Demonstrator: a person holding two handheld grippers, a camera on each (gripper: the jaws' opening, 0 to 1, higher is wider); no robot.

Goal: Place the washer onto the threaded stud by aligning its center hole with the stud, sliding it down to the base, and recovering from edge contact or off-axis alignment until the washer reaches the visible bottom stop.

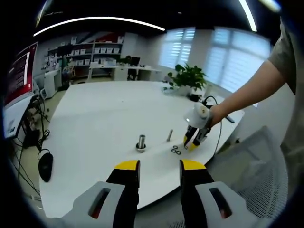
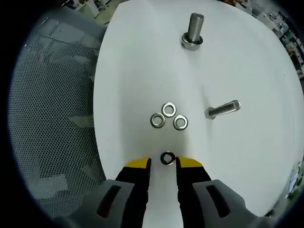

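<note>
In the right gripper view we see the right gripper [image 2: 164,164] low in the frame, its yellow-tipped jaws spread, and a dark washer [image 2: 167,158] lying flat on the white table [image 2: 142,61] right between the tips; whether the tips touch it we cannot tell, and it does not look pinched yet. Just above it in the frame sits a cluster of three silver washers [image 2: 167,116], touching or nearly touching one another. To the right of that cluster a loose bolt [image 2: 223,109] lies on its side, long axis running roughly left to right and a little upward. The upright stud [image 2: 194,31] stands on its wide base at the top centre of the frame, straight ahead of the jaws and well apart from them, axis vertical to the table. So we judge the key relation to be this: the washer is at the right gripper's tips, the stud is directly beyond it, past the silver washers. In the left gripper view the left gripper [image 1: 159,167] is at the bottom of the frame, jaws apart, holding nothing, well back from the stud [image 1: 141,142]; the right gripper [image 1: 194,140] sits right of centre, down at the washers [image 1: 175,150]. The right hand is clearly the nearer one.
</note>
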